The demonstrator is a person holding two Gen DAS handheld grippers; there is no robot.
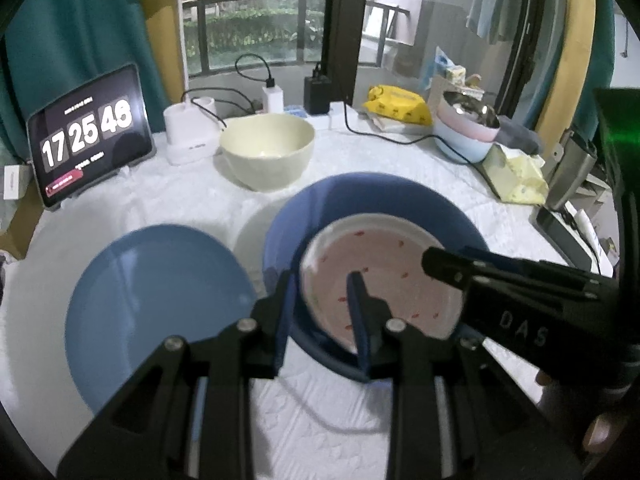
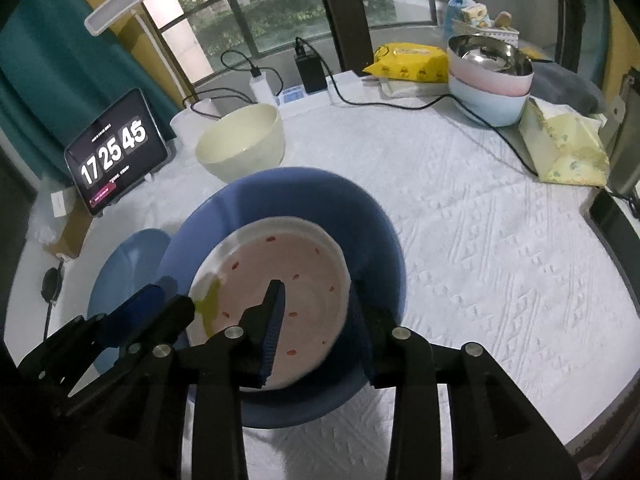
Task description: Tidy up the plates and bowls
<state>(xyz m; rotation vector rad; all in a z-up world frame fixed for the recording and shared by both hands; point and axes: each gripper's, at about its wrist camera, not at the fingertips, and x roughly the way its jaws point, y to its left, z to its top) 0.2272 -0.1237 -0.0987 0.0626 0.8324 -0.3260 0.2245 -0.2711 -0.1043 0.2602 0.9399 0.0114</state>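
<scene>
The small white plate with a pinkish centre and red specks (image 2: 276,300) lies tilted inside the deep, dark blue bowl (image 2: 372,216), which stands on the white quilted cloth of the tabletop (image 2: 500,240), just right of a flat light-blue round plate (image 1: 160,304).

The left hand-held gripper (image 1: 320,312) straddles the near-left rim: its outer finger sits outside the blue bowl's wall and its inner finger over the speckled plate, the jaws narrow, gripping the rim of bowl and plate together as far as can be judged.

The right hand-held gripper (image 2: 316,320) has one finger over the plate's centre and the other outside the plate's right edge; a gap shows on both sides, so its jaws stand open around the plate's edge, not pressing.

The step in hand looks like settling the plate into the bowl. To do it well, the right hand should lift clear straight up without catching the plate's lip, while the left steadies the rim so nothing slides. The cream bowl (image 1: 266,152) and the stacked pastel bowls (image 1: 466,128) wait well apart
</scene>
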